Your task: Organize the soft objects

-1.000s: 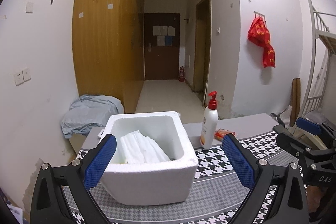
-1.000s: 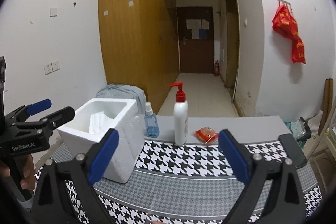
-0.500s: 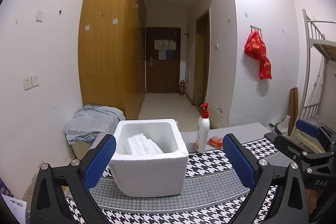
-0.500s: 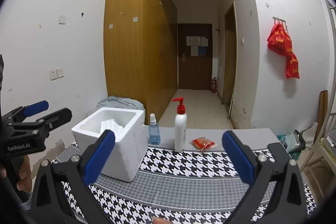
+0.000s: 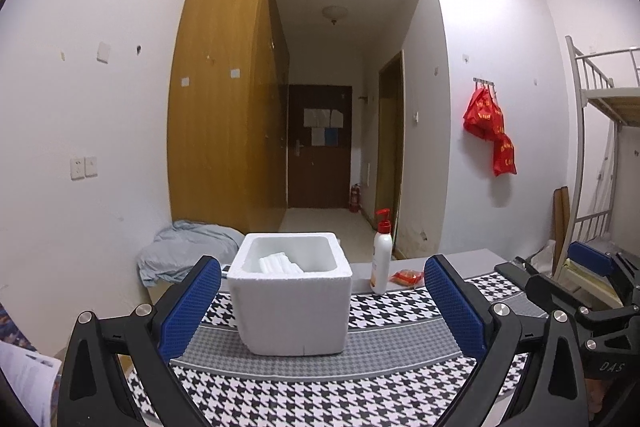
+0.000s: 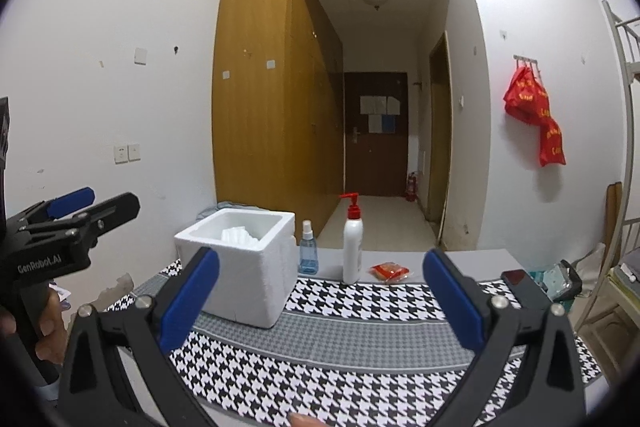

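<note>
A white foam box [image 5: 291, 301] stands on the houndstooth table cloth [image 5: 360, 387] and holds a folded white cloth [image 5: 280, 263]. The box [image 6: 240, 267] and the cloth [image 6: 240, 235] also show in the right wrist view. My left gripper [image 5: 320, 303] is open and empty, held back from the box and above the table. My right gripper [image 6: 320, 301] is open and empty, to the right of the box. The left gripper [image 6: 72, 211] shows at the left of the right wrist view, the right gripper [image 5: 588, 283] at the right of the left wrist view.
A white pump bottle [image 6: 353, 247], a small blue spray bottle [image 6: 307, 255] and a red packet [image 6: 390, 271] stand behind the cloth. A dark phone [image 6: 520, 285] lies at the table's right edge. A grey bundle [image 5: 188, 251] lies left of the table. A bunk bed [image 5: 600, 155] stands right.
Both grippers have pulled back and risen away from the foam box, which now looks smaller and farther. Both stay open and empty.
</note>
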Demonstrator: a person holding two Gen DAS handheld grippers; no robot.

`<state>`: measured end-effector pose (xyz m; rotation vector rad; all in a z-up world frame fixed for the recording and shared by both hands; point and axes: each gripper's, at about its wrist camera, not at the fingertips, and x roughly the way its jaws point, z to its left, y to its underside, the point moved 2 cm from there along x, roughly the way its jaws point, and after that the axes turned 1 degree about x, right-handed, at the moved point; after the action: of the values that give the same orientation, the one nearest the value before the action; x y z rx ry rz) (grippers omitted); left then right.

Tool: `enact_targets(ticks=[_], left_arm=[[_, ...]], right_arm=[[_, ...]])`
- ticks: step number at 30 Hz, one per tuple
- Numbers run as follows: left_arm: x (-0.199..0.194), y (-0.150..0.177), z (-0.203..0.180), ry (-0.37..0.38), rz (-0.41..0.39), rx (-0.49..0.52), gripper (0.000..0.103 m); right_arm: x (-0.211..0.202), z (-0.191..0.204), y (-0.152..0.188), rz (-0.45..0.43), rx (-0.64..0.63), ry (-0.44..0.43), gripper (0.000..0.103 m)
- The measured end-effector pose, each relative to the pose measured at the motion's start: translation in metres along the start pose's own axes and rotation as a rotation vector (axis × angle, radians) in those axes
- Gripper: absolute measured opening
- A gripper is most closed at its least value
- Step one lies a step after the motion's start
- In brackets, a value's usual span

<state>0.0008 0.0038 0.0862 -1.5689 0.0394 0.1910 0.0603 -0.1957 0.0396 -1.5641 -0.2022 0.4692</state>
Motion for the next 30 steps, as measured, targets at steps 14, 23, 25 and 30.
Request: enact_targets(ticks=[14, 23, 25, 30], left_arm=[[-0.05, 0.047, -0.004, -0.019, -0.072, 0.033, 0.102], [-0.056, 0.076, -0.004, -0.054, -0.078, 0.068, 0.102], [-0.056, 0.081, -0.003, -0.049, -0.069, 0.066, 0.102], [-0.054, 0.092, -0.003, -0.03, -0.048, 0.062, 0.102]], right_arm=[[-0.046, 0.02, 0.041, -0.047, -0.019, 0.039, 0.103], [-0.053, 0.021, 0.067, -0.027, -0.011, 0.046, 0.103], [-0.054, 0.021, 0.073, -0.015, -0.006, 0.043, 0.103], [-0.056, 0.022, 0.081, -0.01, 0.002, 0.038, 0.103]])
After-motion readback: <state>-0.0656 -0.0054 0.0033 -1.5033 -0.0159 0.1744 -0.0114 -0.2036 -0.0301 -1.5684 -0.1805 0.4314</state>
